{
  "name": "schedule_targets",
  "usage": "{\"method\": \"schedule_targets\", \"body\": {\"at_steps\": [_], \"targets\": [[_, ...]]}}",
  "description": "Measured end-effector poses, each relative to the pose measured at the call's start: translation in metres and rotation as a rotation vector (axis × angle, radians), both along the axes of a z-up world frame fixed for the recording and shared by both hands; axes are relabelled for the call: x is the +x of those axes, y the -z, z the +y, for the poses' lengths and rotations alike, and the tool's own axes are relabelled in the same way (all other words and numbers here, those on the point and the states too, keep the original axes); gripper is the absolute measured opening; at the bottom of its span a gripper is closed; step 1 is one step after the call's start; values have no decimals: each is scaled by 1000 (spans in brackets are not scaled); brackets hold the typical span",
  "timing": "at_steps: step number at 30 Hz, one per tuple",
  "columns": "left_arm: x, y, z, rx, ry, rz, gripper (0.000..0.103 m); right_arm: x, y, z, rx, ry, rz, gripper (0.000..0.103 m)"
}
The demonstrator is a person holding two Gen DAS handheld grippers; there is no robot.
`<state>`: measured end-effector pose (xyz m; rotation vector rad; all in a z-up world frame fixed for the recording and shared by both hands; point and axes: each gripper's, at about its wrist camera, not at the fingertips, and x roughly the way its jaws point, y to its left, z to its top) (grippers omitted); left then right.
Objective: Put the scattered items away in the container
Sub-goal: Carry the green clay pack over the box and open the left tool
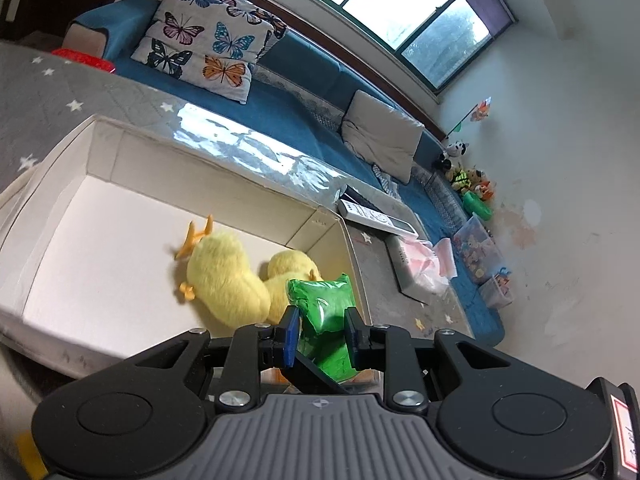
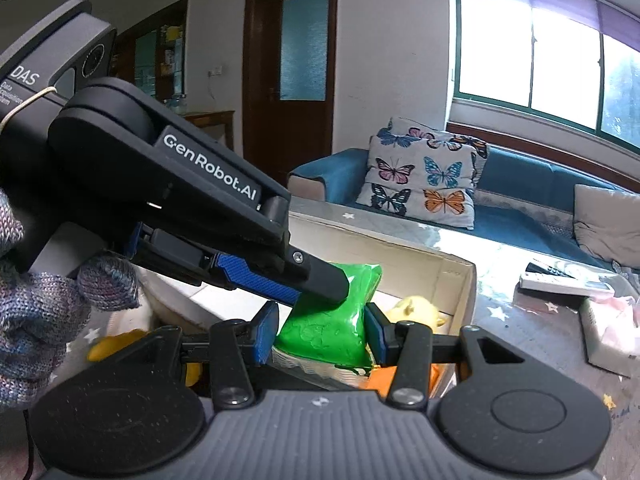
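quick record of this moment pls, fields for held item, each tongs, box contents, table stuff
held item: green packet, gripped by both tongs at once
left tongs: shut on green packet
right tongs: shut on green packet
box: white cardboard, open top
box contents: yellow plush toy
table stuff: white remote beside box

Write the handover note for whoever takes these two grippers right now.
Left gripper: shut on the green packet.
Right gripper: shut on the same green packet, lower down; the left gripper's fingers cross above it and pinch the packet's top.
Packet: held in the air at the near edge of the white cardboard box, not yet inside.
Done: yellow plush duck lies in the box.
Left: lower the packet into the box and let go with both. A white remote control lies on the table beyond the box; whether it belongs to the job is unclear.
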<state>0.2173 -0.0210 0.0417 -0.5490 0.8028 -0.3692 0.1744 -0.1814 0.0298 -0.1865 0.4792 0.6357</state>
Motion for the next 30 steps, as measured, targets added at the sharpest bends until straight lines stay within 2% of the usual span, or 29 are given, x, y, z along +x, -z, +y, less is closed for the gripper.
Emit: {"method": "schedule_targets", "body": {"at_steps": [16, 30], "targets": [[28, 26, -4, 51, 4, 48, 27, 41, 29, -2, 25, 16, 85, 46], [19, 20, -1, 80, -7, 21, 27, 40, 32, -1, 13, 31, 83, 48]]}}
